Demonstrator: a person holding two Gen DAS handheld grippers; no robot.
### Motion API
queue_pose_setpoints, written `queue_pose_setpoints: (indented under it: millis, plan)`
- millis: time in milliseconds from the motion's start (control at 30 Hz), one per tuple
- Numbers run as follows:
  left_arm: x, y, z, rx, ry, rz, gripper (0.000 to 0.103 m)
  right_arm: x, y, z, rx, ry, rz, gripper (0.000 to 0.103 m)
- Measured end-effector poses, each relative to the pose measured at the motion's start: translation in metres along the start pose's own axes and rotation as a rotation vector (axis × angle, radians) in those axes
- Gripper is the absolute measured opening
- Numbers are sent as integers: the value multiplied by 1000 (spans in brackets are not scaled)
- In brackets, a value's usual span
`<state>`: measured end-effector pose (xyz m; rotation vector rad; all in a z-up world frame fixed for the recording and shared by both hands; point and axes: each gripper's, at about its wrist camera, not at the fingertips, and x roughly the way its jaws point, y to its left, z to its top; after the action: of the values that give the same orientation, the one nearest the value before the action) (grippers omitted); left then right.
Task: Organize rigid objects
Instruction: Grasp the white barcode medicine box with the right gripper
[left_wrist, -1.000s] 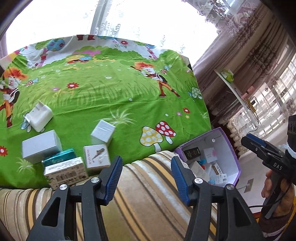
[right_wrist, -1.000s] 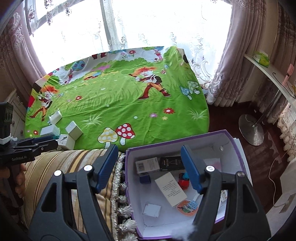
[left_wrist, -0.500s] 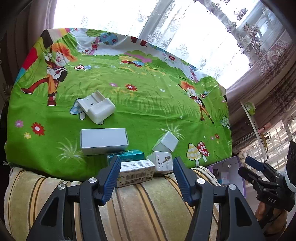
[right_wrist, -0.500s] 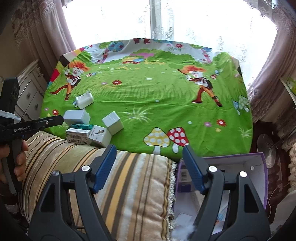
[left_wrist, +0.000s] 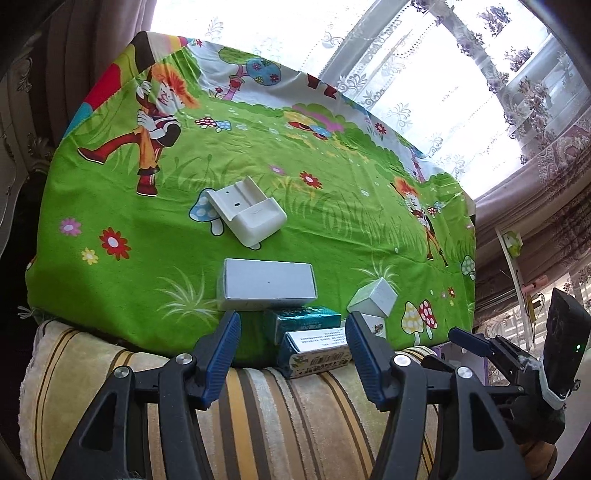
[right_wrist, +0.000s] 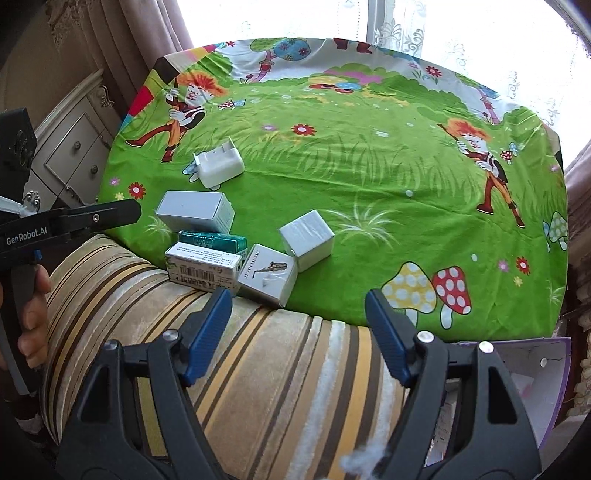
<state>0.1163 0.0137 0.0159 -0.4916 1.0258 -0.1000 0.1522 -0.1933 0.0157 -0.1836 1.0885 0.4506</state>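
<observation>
A green cartoon cloth (right_wrist: 369, 177) covers the table, and every box is told here from the barcode box (right_wrist: 201, 267), which lies at the cloth's near edge against the striped cushion (right_wrist: 258, 369). Touching it on the far side is a teal box (right_wrist: 214, 240), and beyond that, near it, a grey oblong box (right_wrist: 194, 210) lies on its long side. Further back again, apart from the rest, sits a white plastic holder (right_wrist: 218, 164). Just beside the barcode box on its right stands a small white box printed with a saxophone (right_wrist: 267, 275), and behind and right of that one a plain white cube (right_wrist: 306, 238) sits tilted, close against it. Well to the right of the barcode box, past the cushion's end and below the cloth, shows a corner of the purple-rimmed bin (right_wrist: 532, 369). The left gripper (left_wrist: 291, 343) hangs over the cushion with its blue pads spread, the barcode box seen between them but untouched. The right gripper (right_wrist: 299, 328) also stands spread wide above the cushion, nothing between its fingers. A hand (right_wrist: 31, 317) grips the left tool's handle
</observation>
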Motion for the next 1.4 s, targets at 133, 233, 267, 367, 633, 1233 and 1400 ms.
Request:
queue_pose_setpoints:
  millis: [133,233,267,367,633,1233,1400]
  plan:
    - [1,11,2,-39,9,-4,61,12,23,5,-49,30,35,77]
    - [2,14,2,-52,9,-3,61,23,44,7,-76,56,83,77]
    - [1,15,2,-54,8,-3,61,28,49,8,-81,64,99,77]
    - [-2,17,3,-63,-6,-2,62,42,64,10,-78,97,112,77]
    - [-5,26,4,-91,-21,-20,65,59,77,19,-22,127,164,77]
    - [-2,37,0,-108,-33,-66,72,82,78,26,5,182,73,88]
    - [-2,37,0,-108,-32,-63,72,89,81,26,-9,202,66,88]
